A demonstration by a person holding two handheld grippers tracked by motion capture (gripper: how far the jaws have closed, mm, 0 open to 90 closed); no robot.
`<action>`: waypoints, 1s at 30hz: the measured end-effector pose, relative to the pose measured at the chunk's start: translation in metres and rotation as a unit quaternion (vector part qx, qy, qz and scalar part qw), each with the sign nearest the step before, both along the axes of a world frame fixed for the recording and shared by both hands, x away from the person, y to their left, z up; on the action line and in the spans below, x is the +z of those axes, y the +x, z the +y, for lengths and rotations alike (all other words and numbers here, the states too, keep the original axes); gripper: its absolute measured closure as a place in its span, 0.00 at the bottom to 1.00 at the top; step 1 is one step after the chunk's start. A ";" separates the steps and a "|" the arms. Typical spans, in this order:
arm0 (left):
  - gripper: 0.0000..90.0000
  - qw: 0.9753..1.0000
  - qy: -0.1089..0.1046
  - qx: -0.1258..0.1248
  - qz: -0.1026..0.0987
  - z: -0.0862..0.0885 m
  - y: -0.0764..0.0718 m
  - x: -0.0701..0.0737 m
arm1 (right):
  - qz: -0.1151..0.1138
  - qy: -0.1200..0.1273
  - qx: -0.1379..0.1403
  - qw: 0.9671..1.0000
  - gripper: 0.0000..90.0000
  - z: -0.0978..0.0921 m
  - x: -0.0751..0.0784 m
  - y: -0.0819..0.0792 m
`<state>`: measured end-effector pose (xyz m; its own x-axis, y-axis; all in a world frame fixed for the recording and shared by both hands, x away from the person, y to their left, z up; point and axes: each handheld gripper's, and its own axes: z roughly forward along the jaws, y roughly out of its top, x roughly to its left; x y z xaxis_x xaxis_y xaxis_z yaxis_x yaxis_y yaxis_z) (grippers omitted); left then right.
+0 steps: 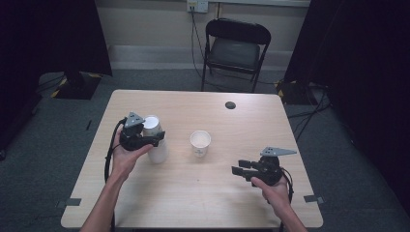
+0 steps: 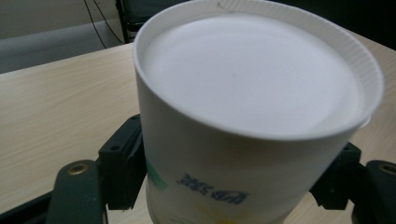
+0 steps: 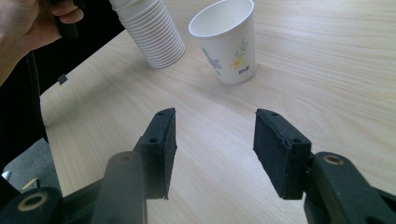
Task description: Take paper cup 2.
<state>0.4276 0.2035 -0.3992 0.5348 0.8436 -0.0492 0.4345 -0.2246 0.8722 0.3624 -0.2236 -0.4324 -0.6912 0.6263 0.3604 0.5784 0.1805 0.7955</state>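
One upright paper cup point(image 1: 200, 143), seemingly empty, stands right of the upside-down cup stack point(image 1: 155, 140) clamped by the left gripper point(image 1: 153, 136); right gripper point(image 1: 241, 166) gapes.

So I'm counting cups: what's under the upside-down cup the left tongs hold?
The top cup, bottom up between the left tongs, caps a stack of nested cups. Only their rims show; the count stays hidden.
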 end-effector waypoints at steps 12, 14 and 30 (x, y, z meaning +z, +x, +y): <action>0.30 1.000 -0.009 0.006 -0.019 0.000 -0.002 0.007 | 0.001 -0.001 0.000 1.000 0.55 0.001 -0.001 0.001; 0.30 1.000 -0.010 0.005 -0.026 0.000 -0.003 0.009 | 0.000 -0.002 0.000 1.000 0.54 0.001 -0.001 0.001; 0.31 0.997 -0.017 0.016 -0.071 0.000 -0.010 0.031 | 0.002 -0.004 0.006 1.000 0.54 0.003 -0.002 0.001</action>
<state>0.4180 0.2036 -0.3681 0.5118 0.8591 -0.0035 0.3122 -0.1822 0.9324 0.3635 -0.2203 -0.4346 -0.6972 0.6210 0.3581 0.5795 0.1943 0.7914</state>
